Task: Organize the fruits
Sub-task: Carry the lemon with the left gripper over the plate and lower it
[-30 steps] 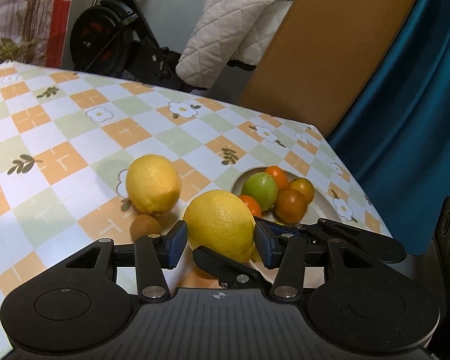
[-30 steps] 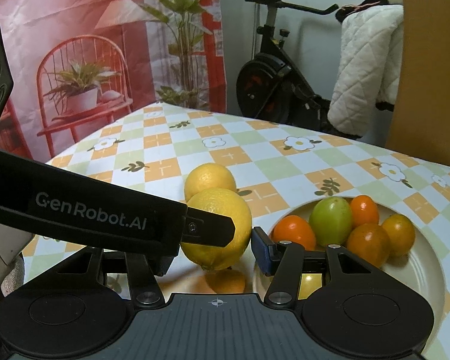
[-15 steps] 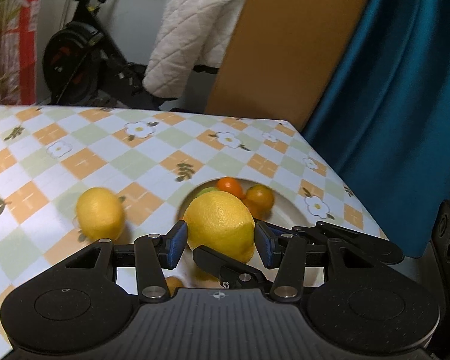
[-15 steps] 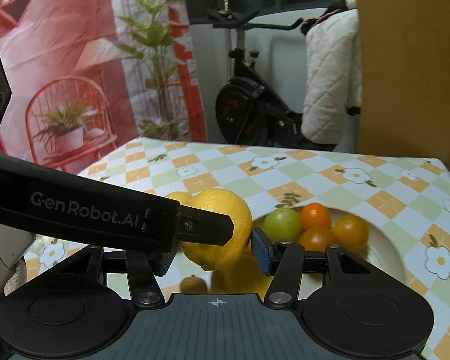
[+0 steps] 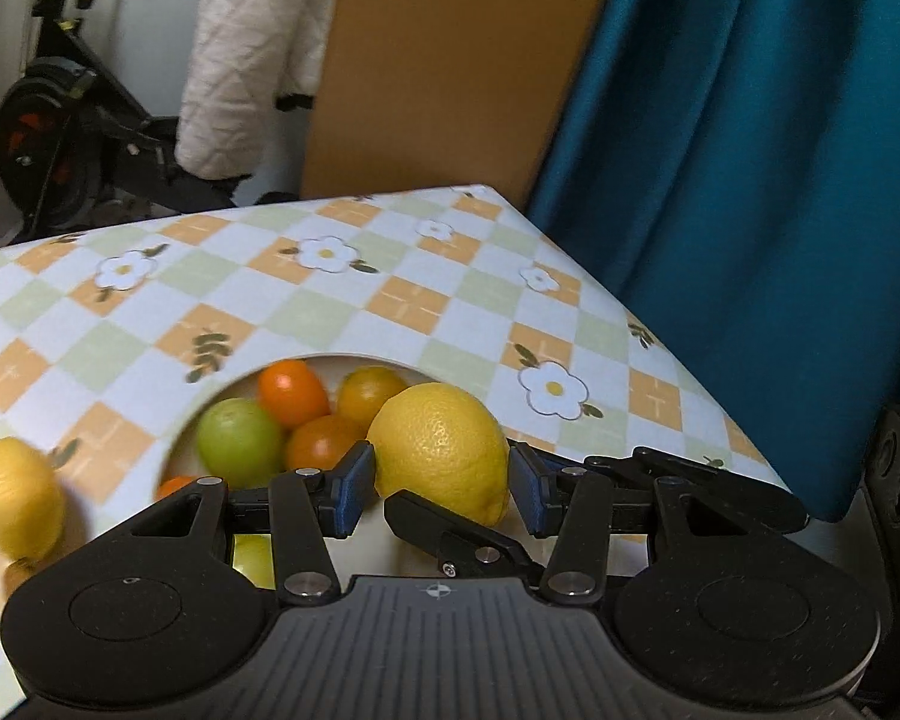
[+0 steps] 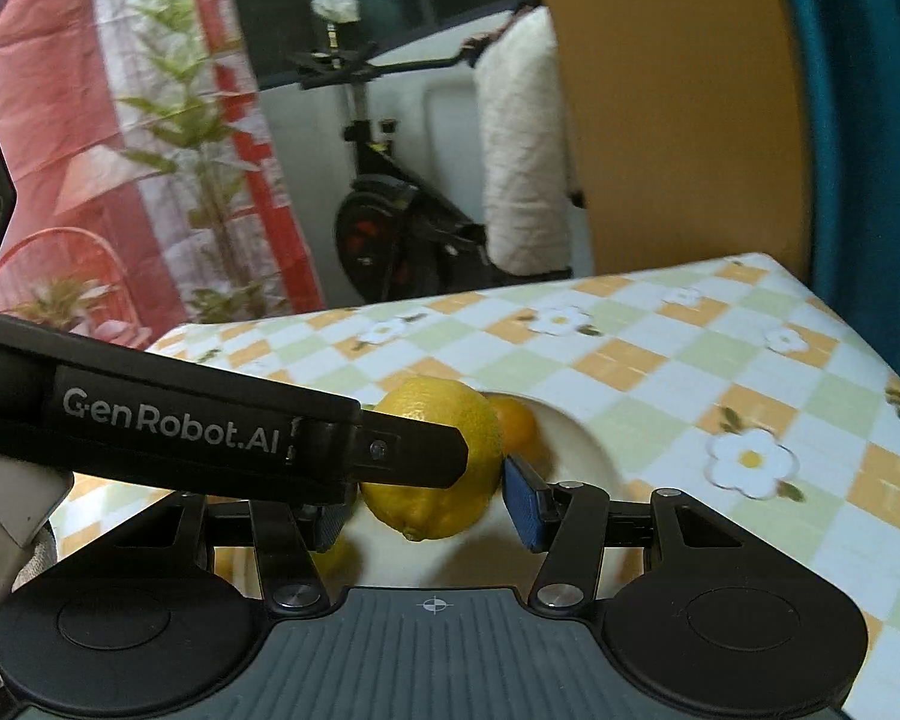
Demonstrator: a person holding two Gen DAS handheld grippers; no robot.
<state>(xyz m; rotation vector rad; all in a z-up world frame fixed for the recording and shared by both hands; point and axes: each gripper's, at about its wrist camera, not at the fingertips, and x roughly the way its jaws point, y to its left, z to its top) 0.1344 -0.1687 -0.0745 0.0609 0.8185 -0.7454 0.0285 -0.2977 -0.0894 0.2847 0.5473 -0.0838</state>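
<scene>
Left gripper: closed on the lemon, blue pads pressed to both flanks, fruit held clear above the near part of the plate.

Far left on the table: second lemon, outside the plate, not yet sorted.

Inside the plate, left to right: green fruit, then orange fruits, bunched at the far side. Bare cream floor nearer the gripper, judged the best landing spot.

Right gripper: set around the same lemon, right pad touching the peel, left pad mostly hidden behind the other tool's finger. Grip cannot be confirmed.

Procedure, as judged:
- Lower straight onto the bare floor, away from the small fruits.
- Apply only light pad pressure; smooth round peel likely to slip.
- Release only once resting, then withdraw without nudging.
- Avoid the rim; likely roll-off toward the table edge.
</scene>
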